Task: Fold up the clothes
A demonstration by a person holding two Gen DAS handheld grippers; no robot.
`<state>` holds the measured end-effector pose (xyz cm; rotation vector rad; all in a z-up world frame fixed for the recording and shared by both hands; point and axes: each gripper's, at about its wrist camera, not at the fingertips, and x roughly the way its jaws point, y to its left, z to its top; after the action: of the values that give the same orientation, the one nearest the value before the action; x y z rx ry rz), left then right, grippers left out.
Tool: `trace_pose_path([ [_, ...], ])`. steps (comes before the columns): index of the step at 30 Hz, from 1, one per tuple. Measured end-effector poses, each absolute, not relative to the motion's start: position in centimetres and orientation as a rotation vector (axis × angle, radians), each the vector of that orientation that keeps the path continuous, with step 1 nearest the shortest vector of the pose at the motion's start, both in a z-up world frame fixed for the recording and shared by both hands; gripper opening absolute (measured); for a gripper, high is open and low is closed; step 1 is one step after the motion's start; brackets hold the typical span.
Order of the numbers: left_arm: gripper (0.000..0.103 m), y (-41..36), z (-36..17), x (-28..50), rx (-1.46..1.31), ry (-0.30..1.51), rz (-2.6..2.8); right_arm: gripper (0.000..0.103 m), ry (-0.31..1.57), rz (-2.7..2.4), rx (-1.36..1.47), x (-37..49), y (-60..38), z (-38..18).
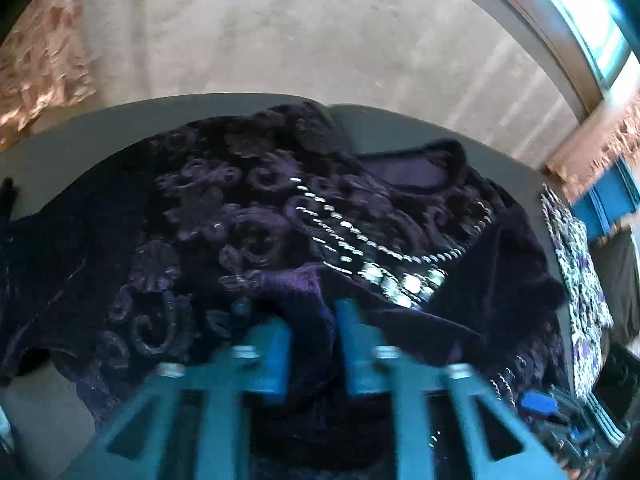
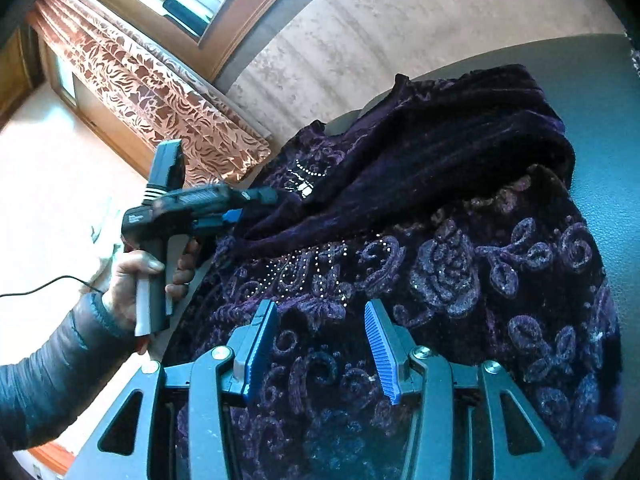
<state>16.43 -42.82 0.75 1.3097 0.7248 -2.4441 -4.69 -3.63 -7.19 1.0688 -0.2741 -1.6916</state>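
Your purple velvet garment point(image 2: 460, 248) lies spread over the grey worktop point(image 2: 600, 92), reaching from its near edge towards the far edge by the wall. One plain velvet panel point(image 2: 440, 160) is doubled over the embroidered front, so the piece sits partly folded; whether that panel is being laid down or lifted off, this moment does not settle.

Your left gripper point(image 1: 312, 344) has its blue pads point(image 1: 356, 352) drawn in around a raised ridge of fabric near the rhinestone trim point(image 1: 396, 280). The view is blurred, so it appears to be pinching the cloth, but I cannot confirm a firm hold. From the right wrist view, your left hand point(image 2: 140, 280) holds that tool at the worktop's left edge, level with the folded panel's end, a sensible place to steer the fold.

Your right gripper point(image 2: 324, 344) stands spread wide, hovering over the embroidered front near the near edge, holding nothing. That leaves it free to pin or smooth the lower layer.
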Motion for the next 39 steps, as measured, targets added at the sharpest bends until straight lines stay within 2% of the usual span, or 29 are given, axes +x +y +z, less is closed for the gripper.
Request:
trace_pose_path([
  [7,0.003,-43.7,10.9,21.0,0.875,1.039,-2.666,0.047,-0.281,-1.688,1.061,-4.7,-3.5,-7.2],
  [13,0.003,-42.5,17.3,20.1,0.749,1.138,-2.767,0.047,-0.282,-1.717,1.095,-4.8,-3.2,-6.7],
  [18,0.003,-40.4,22.5,17.8,0.723,1.093,-2.855,0.049,-0.326,-1.904,1.026,-5.2,0.0,-4.2],
  [19,0.003,-39.9,23.4,17.2,0.723,1.078,-2.871,0.053,-0.317,-1.957,1.013,-5.5,0.6,-3.8],
  [20,0.003,-39.3,24.2,16.4,0.728,1.073,-2.884,0.056,-0.297,-2.011,1.006,-5.8,1.1,-3.4],
  [25,0.003,-36.6,27.8,13.5,0.704,1.098,-2.954,0.058,-0.064,-2.193,1.019,-7.9,-0.2,-2.9],
  [28,0.003,-35.5,30.7,12.5,0.655,1.051,-3.002,0.062,0.012,-2.229,1.044,-9.5,-1.9,-3.0],
  [31,0.003,-35.0,32.4,12.0,0.628,0.975,-3.022,0.062,-0.035,-2.242,1.085,-12.1,-2.5,-3.4],
  [35,0.003,-37.8,29.1,13.2,0.660,1.014,-2.924,0.062,-0.216,-2.315,1.096,-14.7,-0.5,-3.1],
  [39,0.003,-40.9,25.2,14.6,0.697,1.064,-2.809,0.062,-0.129,-2.463,1.048,-14.5,1.3,-2.8],
])
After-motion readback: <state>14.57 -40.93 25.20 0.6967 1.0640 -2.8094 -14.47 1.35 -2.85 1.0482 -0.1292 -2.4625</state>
